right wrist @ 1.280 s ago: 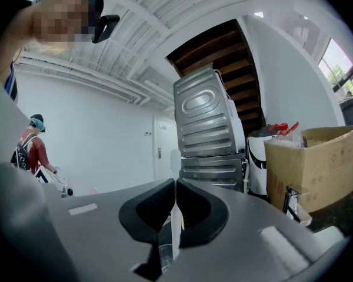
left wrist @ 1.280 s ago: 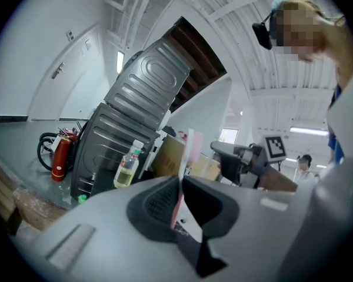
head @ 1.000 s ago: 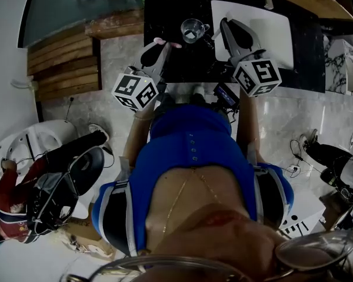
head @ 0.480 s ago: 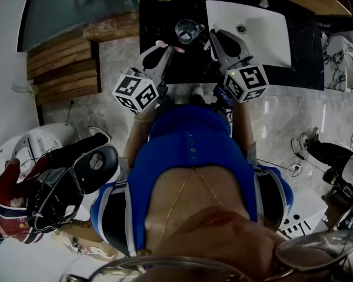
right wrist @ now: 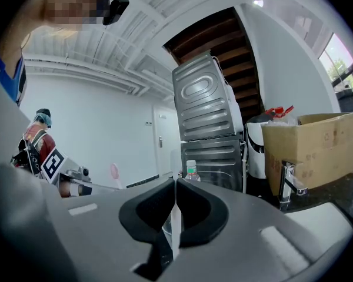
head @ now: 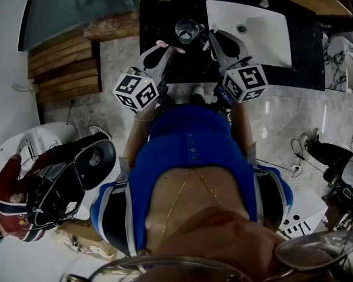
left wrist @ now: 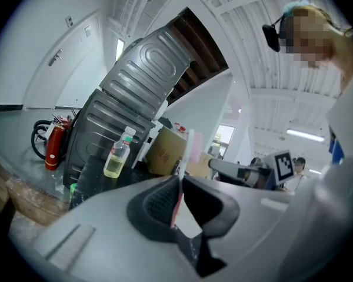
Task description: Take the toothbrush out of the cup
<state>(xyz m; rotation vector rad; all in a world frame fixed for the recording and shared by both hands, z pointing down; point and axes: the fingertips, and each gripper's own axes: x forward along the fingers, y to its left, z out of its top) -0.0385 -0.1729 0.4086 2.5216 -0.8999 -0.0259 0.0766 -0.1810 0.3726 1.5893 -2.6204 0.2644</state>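
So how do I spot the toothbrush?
Find the black counter with the white sink. Left of the sink stands a glass cup, and beside it the left claw pinches the toothbrush. It's the only thin pink stick there; the cup is clear.

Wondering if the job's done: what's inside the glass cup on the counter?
No toothbrush stands in the cup; the pink toothbrush is outside, clamped between the fingers of the left gripper. The pale patch at its bottom is too small to identify.
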